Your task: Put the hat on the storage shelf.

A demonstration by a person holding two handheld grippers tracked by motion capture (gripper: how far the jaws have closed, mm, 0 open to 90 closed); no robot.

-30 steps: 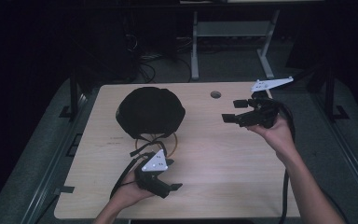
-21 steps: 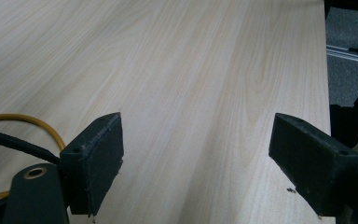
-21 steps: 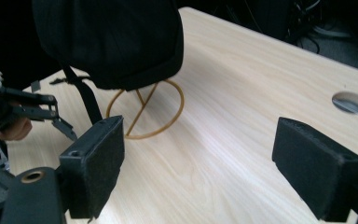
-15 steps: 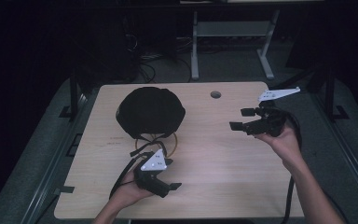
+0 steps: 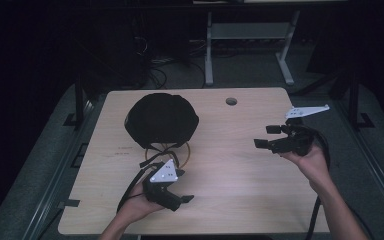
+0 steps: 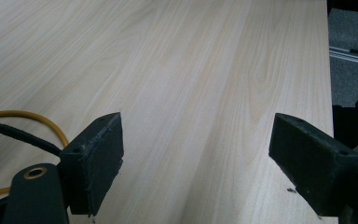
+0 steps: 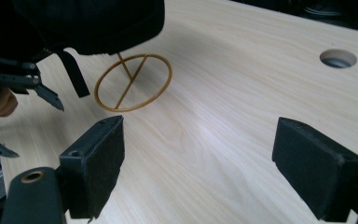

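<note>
A black cap (image 5: 161,120) lies on the far left part of the pale wooden counter (image 5: 230,170), crown up, with a thin yellow ring (image 5: 172,149) poking out from under its near edge and a black strap trailing beside the ring. In the right gripper view the ring (image 7: 133,82) lies flat on the wood, crossed by a straight bar, half tucked under the dark cap (image 7: 88,23).

The left tongs (image 5: 182,200) sit low at the near edge of the counter, held in the person's left hand (image 5: 135,207), with the grey plate on top. They are just in front of the cap and ring, near but not touching either, and they point rightward across the wood, away from the cap. Their jaws stand wide apart with nothing between them; in the left gripper view there is bare wood ahead, and a bit of yellow ring (image 6: 32,119) and a black cable at the left edge.

The right tongs (image 5: 267,137) are raised over the right side of the counter, well apart from the cap, pointing left toward it. Their jaws too are spread wide and hold nothing. A round hole (image 5: 231,101) in the counter lies between the cap and the right tongs, toward the far edge.
</note>
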